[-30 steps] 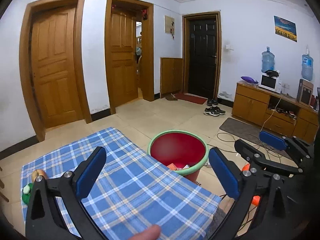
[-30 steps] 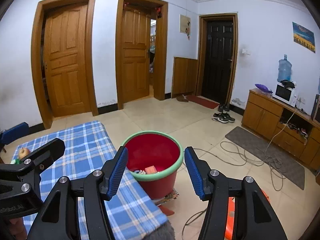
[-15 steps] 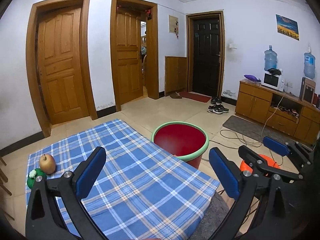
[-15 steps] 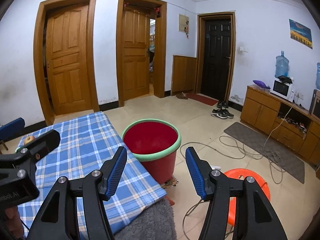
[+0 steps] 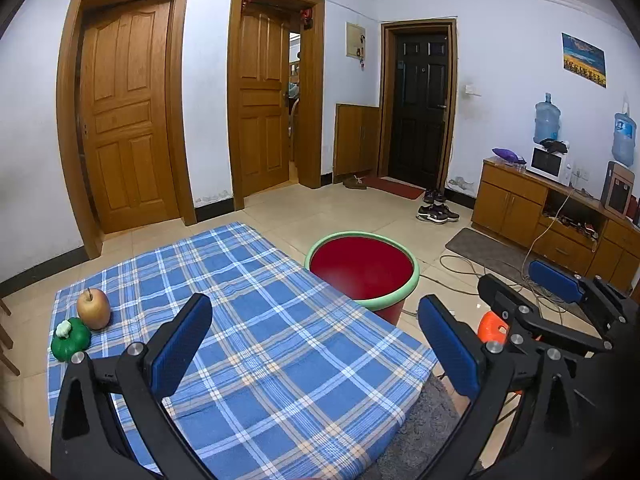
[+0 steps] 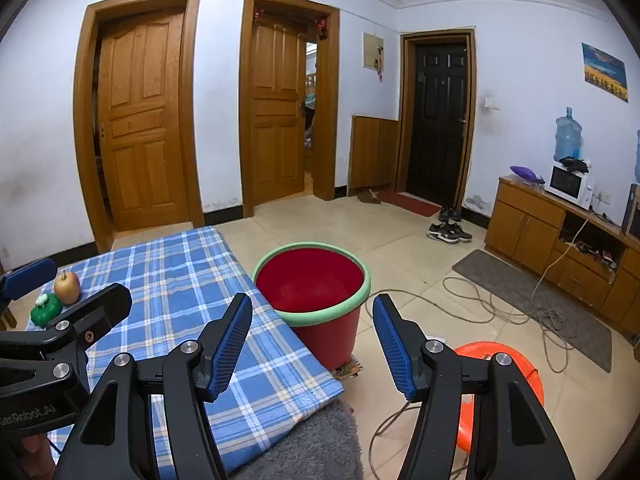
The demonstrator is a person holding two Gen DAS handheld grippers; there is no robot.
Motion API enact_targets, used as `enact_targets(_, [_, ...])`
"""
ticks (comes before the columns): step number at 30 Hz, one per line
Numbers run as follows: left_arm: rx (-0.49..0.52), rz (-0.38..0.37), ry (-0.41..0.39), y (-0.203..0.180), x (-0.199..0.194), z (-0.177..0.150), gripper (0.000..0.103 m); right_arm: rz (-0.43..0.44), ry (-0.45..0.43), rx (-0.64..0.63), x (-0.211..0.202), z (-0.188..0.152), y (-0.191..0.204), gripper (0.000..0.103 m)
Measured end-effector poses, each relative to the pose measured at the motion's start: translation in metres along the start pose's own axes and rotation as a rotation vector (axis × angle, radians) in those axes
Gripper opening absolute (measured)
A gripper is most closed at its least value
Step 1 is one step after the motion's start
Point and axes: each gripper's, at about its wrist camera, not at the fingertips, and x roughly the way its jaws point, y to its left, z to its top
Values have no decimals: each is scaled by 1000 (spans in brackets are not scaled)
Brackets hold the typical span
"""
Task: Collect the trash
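Colour and pattern reference: worktop area

The worktop cloth (image 5: pixel 260 340) is blue plaid with white and tan lines. The bucket (image 6: pixel 320 300) is red with a pale green rim. The apple (image 5: pixel 93 309) is yellow-red; the toy pumpkin (image 5: pixel 70 340) is green with a white stem. Each claw, left claw (image 5: pixel 316 348) and right claw (image 6: pixel 312 344), has black arms and blue pads. The disc (image 6: pixel 516 368) is orange.

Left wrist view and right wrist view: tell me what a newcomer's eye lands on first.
First the red bucket with a green rim, standing on the tiled floor against the far edge of the blue plaid cloth. Next, an apple and a green toy side by side at that cloth's left end. Both open, empty grippers, left and right, frame the foreground.
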Motion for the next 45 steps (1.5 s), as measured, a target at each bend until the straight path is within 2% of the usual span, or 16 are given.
enact_targets(17, [-31,-50,29,-4,2,-3,101,-7,-10,6,-3,1,-2,64])
enact_targets(45, [-28,-44,15,-3,-5,-1,101,8,5,37,-6,0,-3,64])
